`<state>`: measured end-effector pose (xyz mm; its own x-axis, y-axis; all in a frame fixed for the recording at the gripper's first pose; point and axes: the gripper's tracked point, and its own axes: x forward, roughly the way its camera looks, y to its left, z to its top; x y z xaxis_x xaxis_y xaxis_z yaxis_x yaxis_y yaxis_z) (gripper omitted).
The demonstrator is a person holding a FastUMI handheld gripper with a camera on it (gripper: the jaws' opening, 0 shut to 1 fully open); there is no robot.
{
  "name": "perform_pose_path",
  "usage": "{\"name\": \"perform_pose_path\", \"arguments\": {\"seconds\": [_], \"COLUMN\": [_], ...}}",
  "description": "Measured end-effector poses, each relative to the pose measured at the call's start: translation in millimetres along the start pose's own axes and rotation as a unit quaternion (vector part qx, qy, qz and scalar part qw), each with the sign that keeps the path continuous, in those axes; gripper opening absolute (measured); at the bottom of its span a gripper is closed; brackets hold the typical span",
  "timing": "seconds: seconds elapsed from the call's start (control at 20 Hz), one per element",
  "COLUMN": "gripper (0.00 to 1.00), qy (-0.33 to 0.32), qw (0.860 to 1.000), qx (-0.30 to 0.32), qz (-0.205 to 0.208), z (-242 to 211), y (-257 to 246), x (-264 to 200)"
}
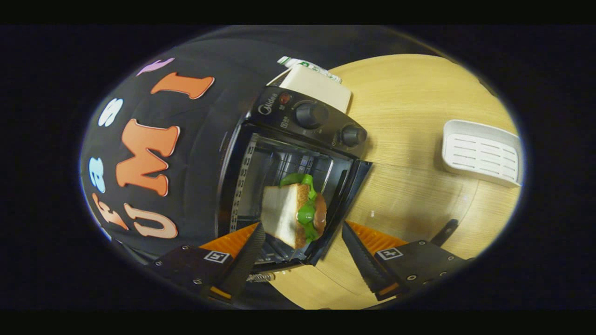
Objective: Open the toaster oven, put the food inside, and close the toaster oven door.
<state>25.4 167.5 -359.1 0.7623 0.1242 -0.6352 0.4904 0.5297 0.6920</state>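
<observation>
The black toaster oven (298, 135) stands on the wooden table (409, 107) with its door (348, 204) swung fully open. A sandwich (291, 214) of white bread, green lettuce and a brown filling sits in the oven's mouth, over the wire rack and the door's inner edge. My gripper (301, 226) is open. The sandwich lies between the fingers, just ahead of their tips. The left fingertip (255, 239) is close beside the bread, and the right fingertip (355, 242) stands clear of the filling side.
A white slotted tray (482, 158) lies on the table beyond the oven's door side. A cream box (316, 86) stands behind the oven. The booth's black cloth wall (195, 186) hangs close along the oven's other side.
</observation>
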Motion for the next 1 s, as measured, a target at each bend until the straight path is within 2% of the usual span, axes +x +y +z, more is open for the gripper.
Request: {"name": "perform_pose_path", "arguments": {"seconds": [0.25, 0.4, 0.55, 0.8, 1.0], "gripper": [0.98, 0.98, 0.98, 0.99, 0.99], "qy": [0.006, 0.007, 0.007, 0.032, 0.055], "qw": [0.993, 0.982, 0.956, 0.920, 0.879], "qx": [-0.117, -0.191, -0.291, -0.386, -0.468], "qz": [0.004, 0.007, -0.022, -0.058, -0.079], "z": [1.4, 0.7, -1.1, -19.9, -41.5], "y": [-15.4, -31.5, -68.0, -117.6, -140.8], "x": [-50.2, -69.5, -81.4, -90.3, -93.4]}}
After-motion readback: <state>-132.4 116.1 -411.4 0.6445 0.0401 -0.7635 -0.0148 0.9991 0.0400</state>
